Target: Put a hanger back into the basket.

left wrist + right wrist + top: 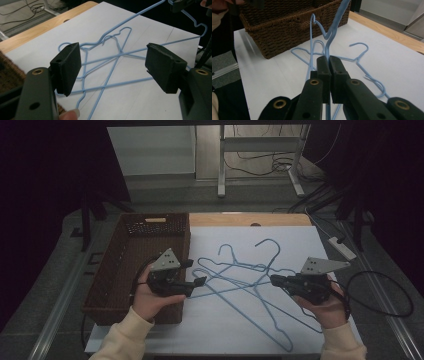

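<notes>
The left tool (196, 272) hangs released, jaws wide, beside the brown wicker basket (112, 275), with the tangle of blue wire hangers (110, 62) on the bench (300, 245) just ahead of it. To do this well, I'd bring it onto a wire clear of the crossings. The right tool (329, 61) is clenched on one hanger's wire, lifting it. Count: one basket, what looks like three hangers, two tools.
</notes>
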The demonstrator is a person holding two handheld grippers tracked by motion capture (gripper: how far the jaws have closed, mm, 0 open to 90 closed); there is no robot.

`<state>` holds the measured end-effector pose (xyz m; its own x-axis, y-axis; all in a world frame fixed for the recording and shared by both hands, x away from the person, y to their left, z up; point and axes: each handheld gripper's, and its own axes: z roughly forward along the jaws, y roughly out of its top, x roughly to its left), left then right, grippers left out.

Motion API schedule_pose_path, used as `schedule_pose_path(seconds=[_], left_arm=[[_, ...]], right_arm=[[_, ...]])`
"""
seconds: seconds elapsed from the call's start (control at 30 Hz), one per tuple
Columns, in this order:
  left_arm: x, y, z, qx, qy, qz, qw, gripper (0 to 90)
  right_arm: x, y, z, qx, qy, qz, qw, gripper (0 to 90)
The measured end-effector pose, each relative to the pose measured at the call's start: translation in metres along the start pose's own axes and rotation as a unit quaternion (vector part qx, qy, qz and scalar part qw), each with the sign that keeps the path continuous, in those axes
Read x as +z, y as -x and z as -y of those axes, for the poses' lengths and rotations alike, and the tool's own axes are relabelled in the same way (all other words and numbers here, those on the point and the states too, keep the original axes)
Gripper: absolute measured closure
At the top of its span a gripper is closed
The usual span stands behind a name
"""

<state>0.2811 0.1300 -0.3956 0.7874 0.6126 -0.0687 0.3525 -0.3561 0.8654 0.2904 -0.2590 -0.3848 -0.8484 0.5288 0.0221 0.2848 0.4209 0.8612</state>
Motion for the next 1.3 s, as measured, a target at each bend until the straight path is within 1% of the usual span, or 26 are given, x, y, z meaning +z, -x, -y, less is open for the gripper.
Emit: schedule_pose_path(seconds=[0.07, 0.2, 0.3, 0.4, 0.57, 0.8, 0.93, 0.97, 1.0, 1.17, 1.27, 1.3], left_arm=[[0.002, 0.000, -0.002, 0.004, -0.002, 0.000, 1.0000, 28.6], [0.013, 0.002, -0.010, 0.013, -0.007, 0.005, 0.9999, 28.7], [0.022, 0.004, -0.016, 0.021, -0.016, 0.010, 0.9996, 29.1], [0.031, 0.006, -0.021, 0.031, -0.021, 0.016, 0.9991, 29.2], [0.045, 0.006, -0.028, 0.038, -0.032, 0.028, 0.9983, 29.9], [0.063, 0.005, -0.033, 0.046, -0.046, 0.042, 0.9970, 30.9], [0.070, 0.004, -0.034, 0.054, -0.049, 0.047, 0.9962, 32.2], [0.072, 0.005, -0.035, 0.058, -0.053, 0.049, 0.9957, 32.5], [0.072, 0.005, -0.035, 0.058, -0.053, 0.049, 0.9957, 32.8], [0.083, 0.010, -0.039, 0.083, -0.065, 0.058, 0.9927, 35.2], [0.090, 0.011, -0.040, 0.098, -0.075, 0.060, 0.9905, 41.0], [0.092, 0.012, -0.040, 0.101, -0.079, 0.060, 0.9899, 44.7]], right_arm=[[0.000, 0.000, 0.000, 0.000, 0.000, -0.001, 1.0000, 87.8], [0.000, 0.000, 0.000, 0.001, 0.001, -0.005, 1.0000, 87.9], [0.001, 0.000, 0.000, -0.001, -0.001, -0.008, 1.0000, 87.8], [0.002, -0.001, 0.000, -0.002, -0.001, -0.011, 0.9999, 87.8], [0.002, -0.001, 0.000, -0.003, -0.001, -0.016, 0.9999, 87.8], [0.002, -0.001, 0.001, -0.002, -0.001, -0.020, 0.9998, 87.8], [0.003, -0.001, 0.000, -0.004, -0.003, -0.024, 0.9997, 87.9], [0.003, -0.001, 0.000, -0.005, -0.003, -0.025, 0.9997, 87.8], [0.003, -0.001, 0.000, -0.005, -0.003, -0.025, 0.9997, 87.8], [0.004, -0.003, -0.001, -0.010, -0.003, -0.033, 0.9994, 87.8], [0.003, -0.003, -0.001, -0.014, -0.001, -0.038, 0.9992, 87.8], [0.002, -0.004, -0.001, -0.015, -0.001, -0.040, 0.9991, 87.8]])
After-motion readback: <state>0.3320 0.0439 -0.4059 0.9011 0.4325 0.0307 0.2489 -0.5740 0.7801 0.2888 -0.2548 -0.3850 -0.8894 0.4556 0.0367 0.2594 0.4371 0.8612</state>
